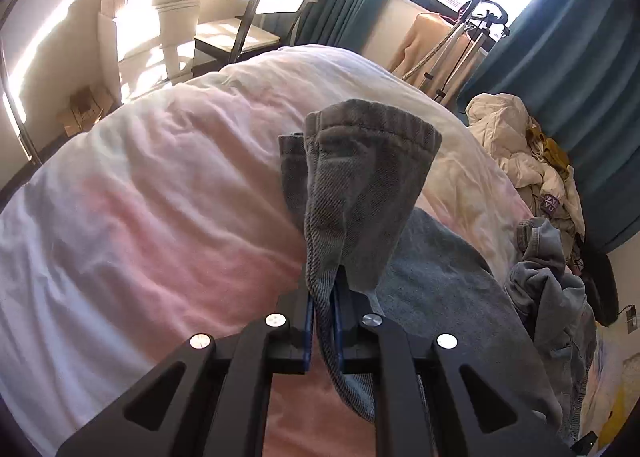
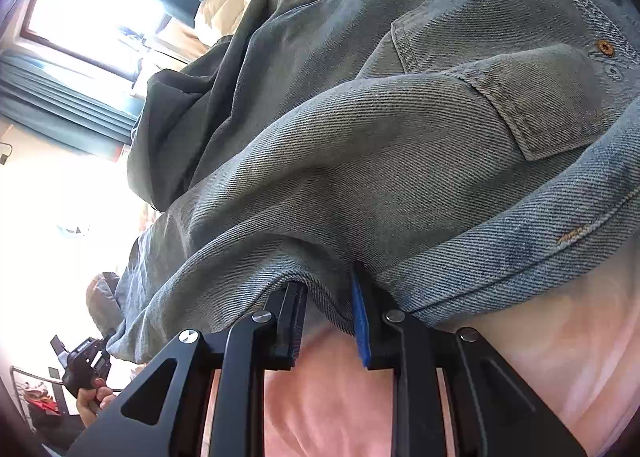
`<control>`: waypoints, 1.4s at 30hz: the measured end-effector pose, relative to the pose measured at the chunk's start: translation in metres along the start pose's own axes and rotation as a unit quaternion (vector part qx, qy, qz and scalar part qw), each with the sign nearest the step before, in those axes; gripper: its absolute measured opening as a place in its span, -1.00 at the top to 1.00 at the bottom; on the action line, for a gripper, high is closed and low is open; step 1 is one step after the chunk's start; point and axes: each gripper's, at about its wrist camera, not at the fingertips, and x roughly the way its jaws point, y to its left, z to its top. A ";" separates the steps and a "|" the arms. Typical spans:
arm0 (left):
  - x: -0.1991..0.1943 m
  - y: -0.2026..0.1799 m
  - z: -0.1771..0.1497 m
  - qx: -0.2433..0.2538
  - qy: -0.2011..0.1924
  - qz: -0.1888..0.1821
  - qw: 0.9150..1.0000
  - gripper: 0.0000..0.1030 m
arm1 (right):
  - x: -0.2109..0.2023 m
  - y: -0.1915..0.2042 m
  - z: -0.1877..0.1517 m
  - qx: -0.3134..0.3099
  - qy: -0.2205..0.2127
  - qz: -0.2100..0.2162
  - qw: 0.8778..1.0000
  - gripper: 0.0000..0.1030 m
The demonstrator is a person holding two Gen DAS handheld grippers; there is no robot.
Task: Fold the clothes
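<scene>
A pink-and-white duvet (image 1: 160,185) is spread over the bed, and the denim jeans (image 2: 360,145) are bunched on it near its right edge. Their ribbed hem (image 1: 372,125) is pinched tight in the left gripper (image 1: 323,321); the right gripper (image 2: 328,317) is parted around a denim edge — unclamped. Both holds are best kept taut and level, so 1 clean fold is laid.

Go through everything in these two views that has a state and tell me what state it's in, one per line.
Left hand-held gripper: shut on a fold of the jeans, lifted above the bed.
Right hand-held gripper: open, a denim hem between its fingers.
Jeans: unfolded, bunched, partly lifted.
Duvet: spread over the bed, wrinkled.
Curtains: drawn apart, window uncovered.
Clothes pile: heaped, unfolded.
</scene>
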 end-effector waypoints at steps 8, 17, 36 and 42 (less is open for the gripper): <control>0.006 0.039 -0.005 -0.121 0.055 -0.061 0.989 0.63 | -0.036 -0.008 0.011 0.037 -0.024 0.037 0.998 0.60; -0.003 0.070 -0.011 -0.234 0.046 -0.151 0.959 0.05 | -0.136 -0.068 0.019 0.138 -0.140 0.054 0.979 0.33; 0.041 0.067 0.004 -0.181 0.067 -0.143 0.971 0.05 | -0.112 -0.204 0.096 0.283 -0.186 -0.093 0.936 -0.38; 0.039 0.079 0.008 -0.183 0.045 -0.110 0.976 0.53 | -0.118 -0.225 0.110 0.278 -0.227 -0.098 0.928 0.20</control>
